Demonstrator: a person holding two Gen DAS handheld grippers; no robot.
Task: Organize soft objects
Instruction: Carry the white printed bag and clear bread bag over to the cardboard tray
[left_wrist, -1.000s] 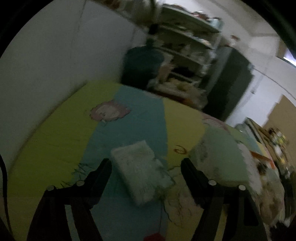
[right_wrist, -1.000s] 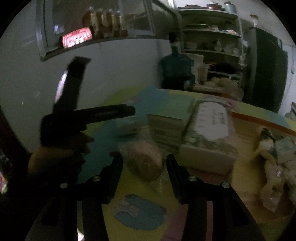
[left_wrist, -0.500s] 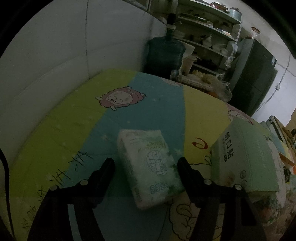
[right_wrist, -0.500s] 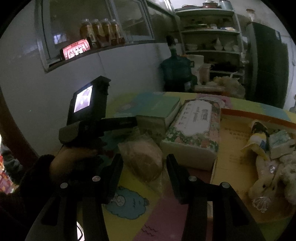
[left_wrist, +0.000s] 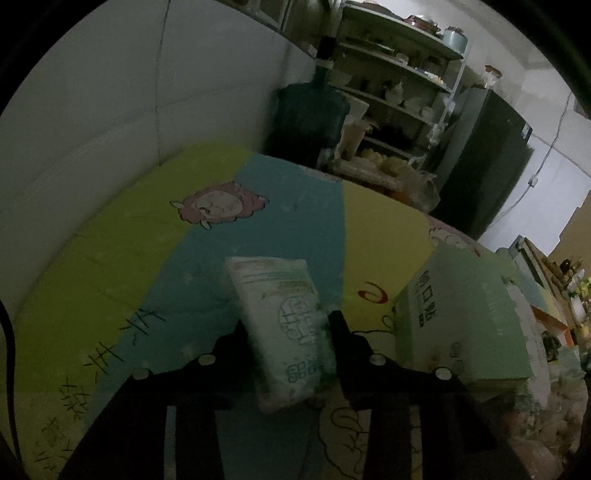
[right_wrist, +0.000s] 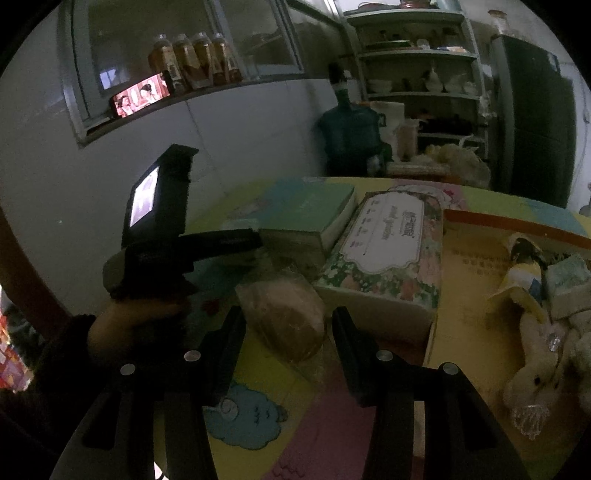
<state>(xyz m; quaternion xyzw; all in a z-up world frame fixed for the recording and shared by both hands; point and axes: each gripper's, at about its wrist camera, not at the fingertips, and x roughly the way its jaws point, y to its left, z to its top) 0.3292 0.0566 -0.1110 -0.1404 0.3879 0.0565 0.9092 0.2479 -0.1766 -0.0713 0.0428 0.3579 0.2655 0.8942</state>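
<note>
Well apart from wall, left gripper (left_wrist: 286, 326) clamps tissue pack (left_wrist: 282, 325).

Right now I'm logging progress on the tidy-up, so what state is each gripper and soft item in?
Left gripper: shut on the white plastic tissue pack, lifted and tilted.
Right gripper: open, fingers either side of the tan bun in a clear bag.
Floral tissue box: lying flat on the mat.
Green tissue box: flat, beside the floral one.
Cream plush toy: lying down.

White tissue pack (left_wrist: 284, 325) (green print) tilted above the mat, pinched.
</note>
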